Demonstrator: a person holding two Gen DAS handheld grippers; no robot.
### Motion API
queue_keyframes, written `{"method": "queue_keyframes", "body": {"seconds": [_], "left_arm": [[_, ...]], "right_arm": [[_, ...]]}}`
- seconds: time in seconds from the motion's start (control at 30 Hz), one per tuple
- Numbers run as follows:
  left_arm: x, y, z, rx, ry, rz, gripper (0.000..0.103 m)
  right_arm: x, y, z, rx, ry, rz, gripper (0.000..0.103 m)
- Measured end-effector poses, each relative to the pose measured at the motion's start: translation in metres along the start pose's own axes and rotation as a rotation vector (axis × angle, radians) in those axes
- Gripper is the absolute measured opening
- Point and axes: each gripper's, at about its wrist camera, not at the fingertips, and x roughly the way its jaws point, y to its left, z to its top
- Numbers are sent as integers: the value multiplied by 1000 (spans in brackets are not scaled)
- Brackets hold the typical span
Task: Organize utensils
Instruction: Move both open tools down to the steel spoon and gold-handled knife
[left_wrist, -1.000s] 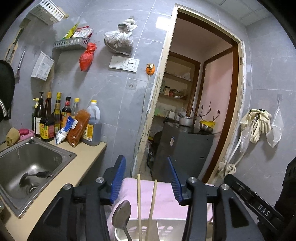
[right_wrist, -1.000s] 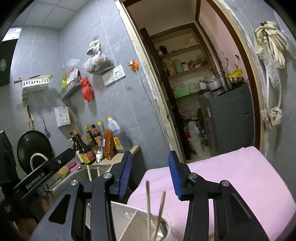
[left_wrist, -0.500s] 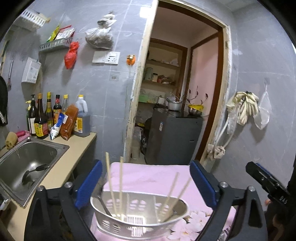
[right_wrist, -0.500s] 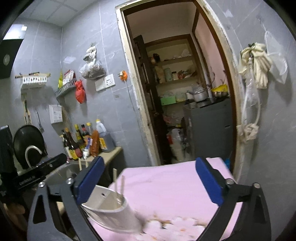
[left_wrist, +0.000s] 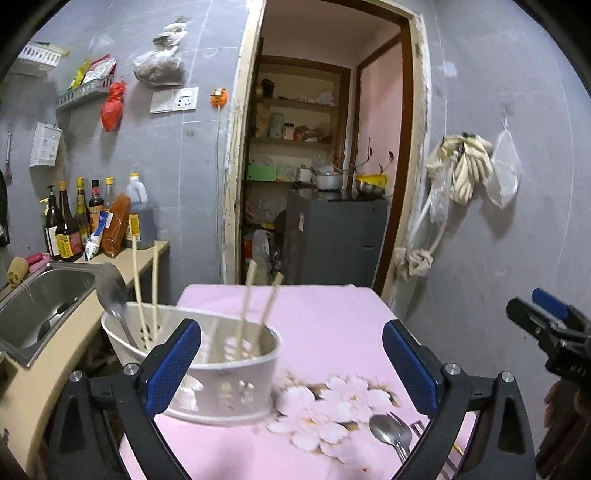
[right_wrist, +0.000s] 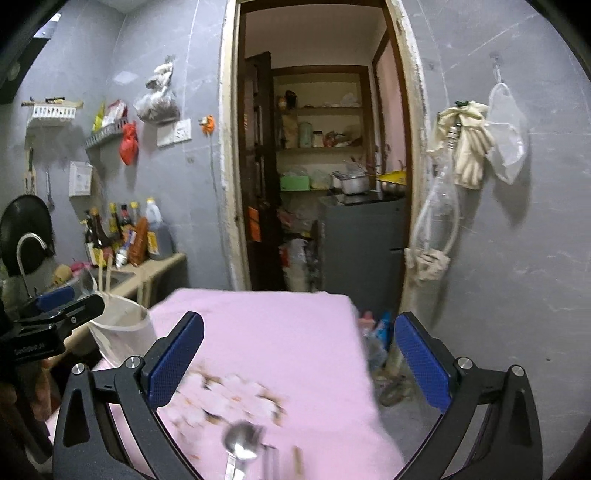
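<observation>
Standing on the pink floral tablecloth (left_wrist: 325, 325), the white perforated plastic utensil caddy (left_wrist: 221, 384) holds wooden chopsticks (left_wrist: 255, 306); left gripper (left_wrist: 291, 365) and right gripper (right_wrist: 299, 362) both gape empty.

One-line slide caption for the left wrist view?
Left gripper, jaws open, before a white utensil caddy holding chopsticks and a ladle; spoon on pink tablecloth.

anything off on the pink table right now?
Yes: a spoon and fork lie loose on the cloth, outside the white utensil holder, which already holds chopsticks and a ladle.
</observation>
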Motion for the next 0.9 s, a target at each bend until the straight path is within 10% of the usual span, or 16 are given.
{"method": "queue_keyframes", "body": {"seconds": [0.6, 0.9], "left_arm": [[61, -48, -87, 43, 318, -8, 99], [89, -49, -104, -29, 446, -131, 71]], "right_arm": [[48, -63, -98, 62, 289, 77, 100], [81, -48, -128, 70, 418, 221, 61]]}}
